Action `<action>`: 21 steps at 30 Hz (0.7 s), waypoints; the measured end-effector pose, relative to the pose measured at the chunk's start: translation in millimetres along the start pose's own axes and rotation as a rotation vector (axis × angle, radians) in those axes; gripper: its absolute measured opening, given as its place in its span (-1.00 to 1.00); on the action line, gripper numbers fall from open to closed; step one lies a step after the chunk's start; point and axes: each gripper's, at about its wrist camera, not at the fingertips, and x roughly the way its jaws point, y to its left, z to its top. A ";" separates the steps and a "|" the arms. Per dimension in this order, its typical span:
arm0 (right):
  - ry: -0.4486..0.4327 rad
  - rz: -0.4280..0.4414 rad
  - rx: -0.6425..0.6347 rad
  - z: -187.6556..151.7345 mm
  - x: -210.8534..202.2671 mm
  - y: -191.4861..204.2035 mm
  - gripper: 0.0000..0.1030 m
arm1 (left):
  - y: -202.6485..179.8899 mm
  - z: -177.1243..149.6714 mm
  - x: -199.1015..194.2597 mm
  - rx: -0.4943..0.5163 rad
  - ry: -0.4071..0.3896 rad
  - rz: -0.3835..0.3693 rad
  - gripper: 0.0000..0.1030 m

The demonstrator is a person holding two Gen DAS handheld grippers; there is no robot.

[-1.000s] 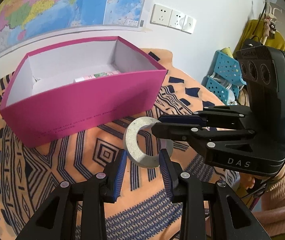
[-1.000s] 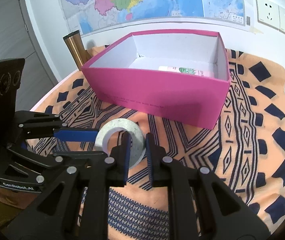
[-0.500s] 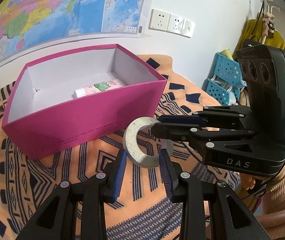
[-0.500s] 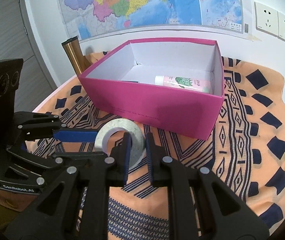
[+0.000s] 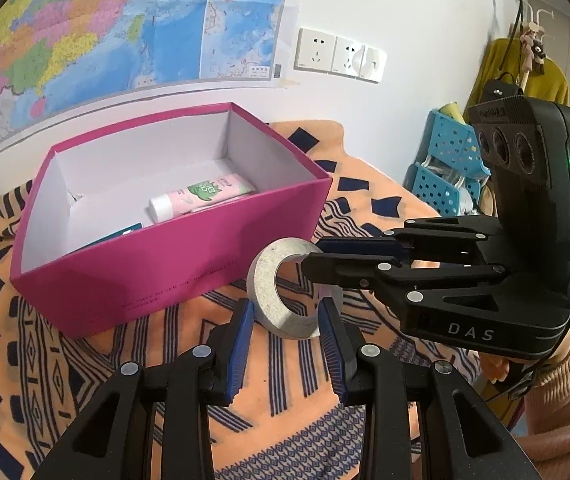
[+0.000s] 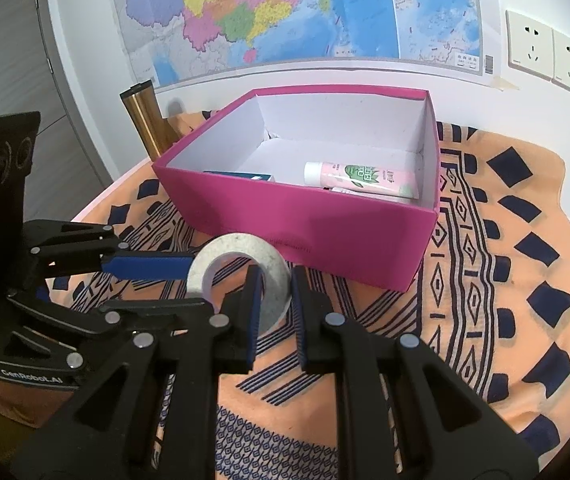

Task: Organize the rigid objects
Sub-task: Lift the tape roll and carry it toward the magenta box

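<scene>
One grey, flat, stone-like ring point(image 5: 281, 308) point(image 6: 241, 276) is held upright in the air, just in front of one open magenta cardboard box point(image 5: 189, 276) point(image 6: 325, 236) with white inner walls. Two black hand-held grippers with blue pads meet at it. The right gripper point(image 6: 277, 300) point(image 5: 317, 260) is clenched on the ring's rim, one finger through the hole and one outside. The left gripper point(image 5: 285, 316) point(image 6: 189, 280) straddles the ring's lower edge with its jaws spread wider than the ring; whether its pads touch the ring cannot be told.

Inside the box lie one pink-and-white plastic tube with a green print point(image 5: 201, 196) point(image 6: 361, 180) and one teal-edged flat item point(image 5: 125, 232) point(image 6: 253, 177), mostly hidden by the wall. The box sits on one orange cloth with a navy geometric pattern point(image 5: 65, 364) point(image 6: 505, 280). One bronze metal cylinder point(image 6: 145, 120) stands behind the box's left corner. One coloured wall map point(image 5: 85, 28) point(image 6: 285, 8) hangs above.
</scene>
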 end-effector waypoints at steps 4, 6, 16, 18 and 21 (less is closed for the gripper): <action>-0.003 -0.002 -0.002 2.3 -0.5 -0.4 -0.67 | 0.2 1.7 0.0 0.002 -0.004 0.001 -0.35; -0.006 -0.002 -0.004 3.4 -1.1 -0.4 -0.67 | -0.1 1.9 -0.5 0.002 -0.006 0.000 -0.35; -0.013 -0.003 -0.008 8.0 -2.0 -1.3 -0.67 | 1.3 3.0 -0.2 0.001 -0.012 0.002 -0.35; -0.014 -0.004 -0.009 8.3 -2.2 -1.1 -0.67 | 1.5 3.6 -0.4 0.001 -0.014 0.001 -0.35; -0.017 -0.005 -0.011 10.4 -2.1 -2.1 -0.67 | 2.2 5.0 -0.8 -0.001 -0.017 0.001 -0.35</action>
